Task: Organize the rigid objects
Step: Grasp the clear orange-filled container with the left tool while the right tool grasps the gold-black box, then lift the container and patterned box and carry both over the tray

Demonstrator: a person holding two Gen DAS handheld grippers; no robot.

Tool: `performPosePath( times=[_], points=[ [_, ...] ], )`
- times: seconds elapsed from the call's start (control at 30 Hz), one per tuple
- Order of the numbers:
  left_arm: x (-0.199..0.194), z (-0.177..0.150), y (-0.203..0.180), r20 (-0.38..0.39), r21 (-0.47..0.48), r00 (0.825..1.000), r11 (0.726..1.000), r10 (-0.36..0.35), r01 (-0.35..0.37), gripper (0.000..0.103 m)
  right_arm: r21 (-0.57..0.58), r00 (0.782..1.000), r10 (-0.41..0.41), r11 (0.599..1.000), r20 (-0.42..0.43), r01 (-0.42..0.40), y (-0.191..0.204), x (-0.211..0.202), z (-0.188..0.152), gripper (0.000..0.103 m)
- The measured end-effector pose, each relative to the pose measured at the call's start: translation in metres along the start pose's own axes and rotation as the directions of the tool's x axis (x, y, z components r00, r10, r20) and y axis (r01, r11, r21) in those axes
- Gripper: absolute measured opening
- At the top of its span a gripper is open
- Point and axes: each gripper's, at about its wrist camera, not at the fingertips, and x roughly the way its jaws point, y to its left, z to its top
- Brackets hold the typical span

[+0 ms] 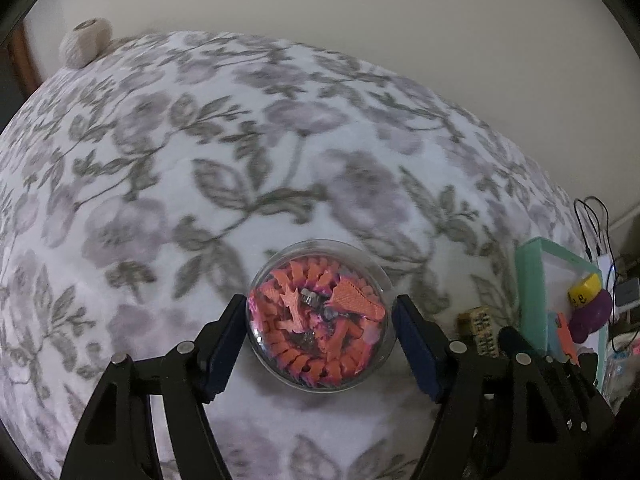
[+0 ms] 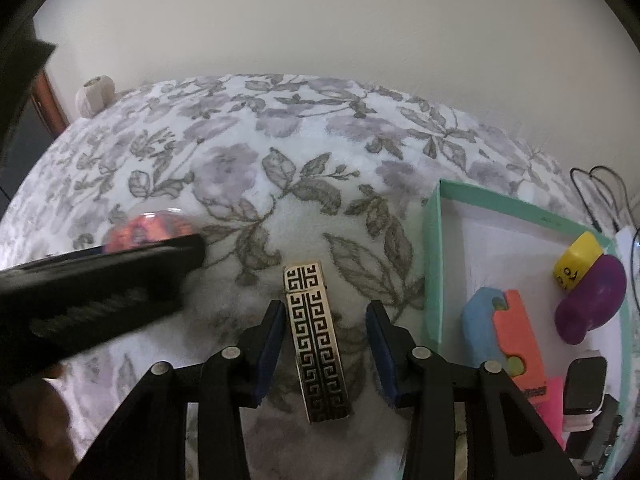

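Both wrist views look steeply down, close, sharing the floral blanket.

Wide free room is offered by the flowered blanket beyond both grippers, right up to the wall. On the left side the way is blocked by the clear round capsule, flanked by the left gripper, whose black finger is seen low across the right wrist view. In the middle the patterned bar lies between the right gripper jaws. On the right, passage is closed by the green tray wall; inside, the yellow block, purple piece, blue block and orange piece crowd the near part, the far corner being left bare.
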Motion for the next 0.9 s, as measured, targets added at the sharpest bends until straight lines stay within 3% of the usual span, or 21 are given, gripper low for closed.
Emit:
performPosePath(
  times=[0.27,0.63,0.77,0.9],
  points=[
    [-0.002,0.0,0.013,-0.006,-0.017,1.0,1.0,0.015,-0.016,0.074,0.011,1.0,-0.015,1.0,-0.005,0.015,0.001,0.001,0.001,0.049],
    [-0.001,0.001,0.015,-0.011,-0.027,1.0,1.0,-0.008,0.008,0.074,0.061,0.985,0.163,0.985,-0.05,-0.16,-0.002,-0.004,-0.004,0.05],
    [-0.002,0.0,0.017,-0.011,-0.029,1.0,0.999,-0.015,0.014,0.074,0.05,0.987,0.152,0.987,-0.048,-0.15,0.0,-0.004,-0.004,0.05],
    [-0.002,-0.001,0.018,-0.01,-0.033,1.0,0.999,-0.019,0.019,0.074,0.031,0.992,0.115,0.993,-0.048,-0.113,0.003,-0.004,-0.004,0.043]
  ],
)
